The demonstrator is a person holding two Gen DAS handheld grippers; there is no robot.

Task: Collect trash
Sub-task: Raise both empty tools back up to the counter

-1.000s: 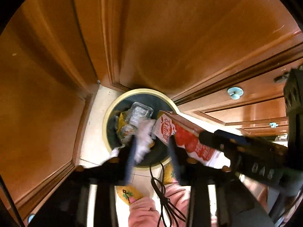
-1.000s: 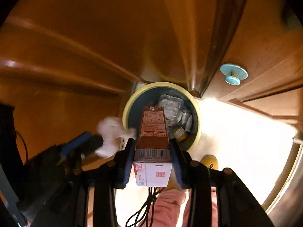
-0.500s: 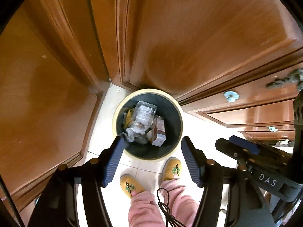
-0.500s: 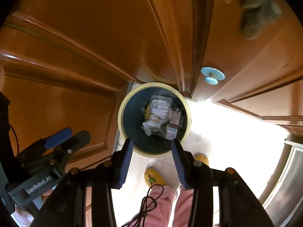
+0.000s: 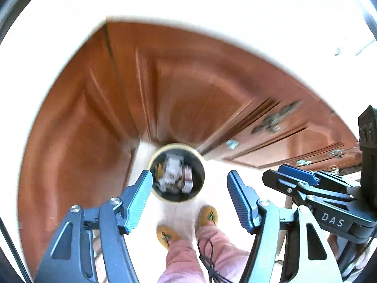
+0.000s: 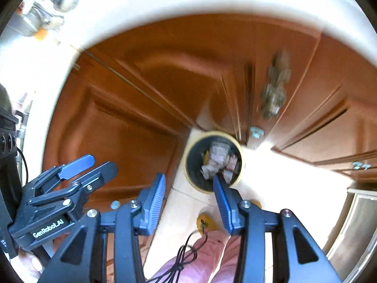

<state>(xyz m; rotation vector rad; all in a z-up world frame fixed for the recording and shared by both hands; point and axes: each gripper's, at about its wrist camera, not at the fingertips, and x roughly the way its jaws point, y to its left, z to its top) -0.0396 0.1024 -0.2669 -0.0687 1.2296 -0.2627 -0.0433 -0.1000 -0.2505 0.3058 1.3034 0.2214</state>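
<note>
Trash (image 5: 175, 176) sits in the bin (image 5: 154, 165), on the floor far below both claws – clear plastic wrap, a crumpled tissue and the carton (image 5: 188, 180) piled together. A sec ago the carton was still clamped in the right claw and the tissue in the left, both right over the rim; now both are dropped in and the bin looks much smaller, so the claws have lifted well clear. I'd judge this drop-off done; if more rubbish is left it's up on the desk (image 6: 165, 2), whose pale edge now curves above the cabinets (image 5: 188, 99) ahead of the claws.

Left claw (image 5: 189, 200): fairly wide, nothing between the pads, bin just ahead of its left finger. Right claw (image 6: 188, 201): narrower gap, also empty – its right fingertip only overlaps the bin rim in view, not touching.

Pose: both point steeply down, side by side, each visible in the other's view. Person's slippers (image 5: 208, 215) and pink trousers are directly under the claws, a cable dangling btw them. Frames are motion-blurred.
</note>
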